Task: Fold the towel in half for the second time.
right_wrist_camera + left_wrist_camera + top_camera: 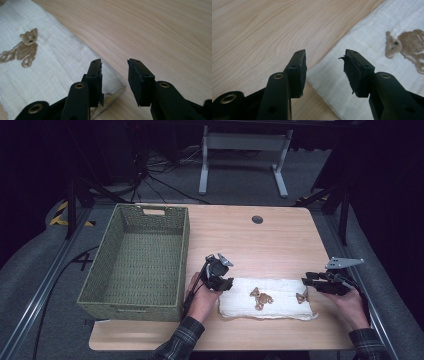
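Fingers [300, 72] apart over folded cloth [280, 295], beside bare-floored basket [145, 265]

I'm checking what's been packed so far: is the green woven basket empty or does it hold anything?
Empty. The high view looks straight into the basket and shows only its bare woven floor; the white cloth lies on the table beside it.

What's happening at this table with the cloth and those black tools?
A person is working a folded white cloth printed with brown bears, using a hand-held gripper in each hand. The left gripper sits at the cloth's left end and the right gripper at its right end. Both have their jaws apart with nothing between them, hanging over the cloth's edges. A green woven basket stands to the left on the wooden table.
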The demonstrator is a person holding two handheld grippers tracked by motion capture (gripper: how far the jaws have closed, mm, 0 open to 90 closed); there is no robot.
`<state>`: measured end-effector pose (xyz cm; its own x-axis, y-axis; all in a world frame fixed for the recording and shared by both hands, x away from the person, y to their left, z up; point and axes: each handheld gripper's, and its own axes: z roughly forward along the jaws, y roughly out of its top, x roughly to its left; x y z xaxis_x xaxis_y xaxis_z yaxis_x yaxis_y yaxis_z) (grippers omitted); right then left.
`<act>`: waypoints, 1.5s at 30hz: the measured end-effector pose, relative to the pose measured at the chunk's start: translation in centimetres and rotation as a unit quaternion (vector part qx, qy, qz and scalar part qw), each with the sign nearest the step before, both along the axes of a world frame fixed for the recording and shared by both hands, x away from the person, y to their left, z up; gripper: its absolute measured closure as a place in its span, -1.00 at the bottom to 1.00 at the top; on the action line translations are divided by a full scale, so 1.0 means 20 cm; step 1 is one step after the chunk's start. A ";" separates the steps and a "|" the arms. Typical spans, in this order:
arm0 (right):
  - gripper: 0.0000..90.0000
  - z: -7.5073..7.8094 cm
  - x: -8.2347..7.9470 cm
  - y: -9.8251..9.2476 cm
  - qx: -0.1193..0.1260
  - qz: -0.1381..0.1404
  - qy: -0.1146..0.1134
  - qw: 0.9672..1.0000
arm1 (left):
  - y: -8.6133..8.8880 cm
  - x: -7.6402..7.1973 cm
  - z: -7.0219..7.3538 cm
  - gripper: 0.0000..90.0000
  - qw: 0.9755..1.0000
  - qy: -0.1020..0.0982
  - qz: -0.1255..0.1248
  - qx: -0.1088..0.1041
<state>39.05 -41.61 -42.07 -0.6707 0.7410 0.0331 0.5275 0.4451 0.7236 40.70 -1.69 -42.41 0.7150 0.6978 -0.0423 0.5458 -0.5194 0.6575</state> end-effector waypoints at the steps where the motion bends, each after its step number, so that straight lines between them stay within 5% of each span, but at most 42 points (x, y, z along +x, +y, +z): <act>1: 0.43 -0.01 0.01 0.00 -0.002 -0.002 0.001 1.000 | 0.00 0.01 -0.01 0.18 1.000 0.001 0.005 -0.002; 7: 0.44 -0.06 0.08 -0.02 -0.004 -0.009 0.012 1.000 | 0.02 0.05 -0.03 0.18 1.000 0.009 0.015 0.006; 15: 0.55 -0.14 0.10 0.01 -0.041 -0.001 0.030 0.999 | 0.03 0.06 -0.05 0.18 1.000 0.012 0.022 0.007; 30: 0.87 -0.14 0.09 0.01 -0.030 0.001 0.037 0.999 | 0.03 0.12 -0.14 0.23 0.999 0.034 0.005 0.026; 38: 0.92 -0.14 0.10 0.01 -0.024 0.001 0.040 0.999 | 0.02 0.11 -0.14 0.82 0.998 0.038 -0.036 0.017; 45: 0.96 -0.13 0.10 0.01 -0.033 -0.001 0.038 0.999 | 0.01 0.10 -0.13 0.92 0.998 0.041 -0.030 0.024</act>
<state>40.98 -41.49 -44.74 -0.6660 0.7451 0.0353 0.5813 0.4887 0.6505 42.75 -1.46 -45.05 0.7513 0.6563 -0.0697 0.5636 -0.5831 0.5851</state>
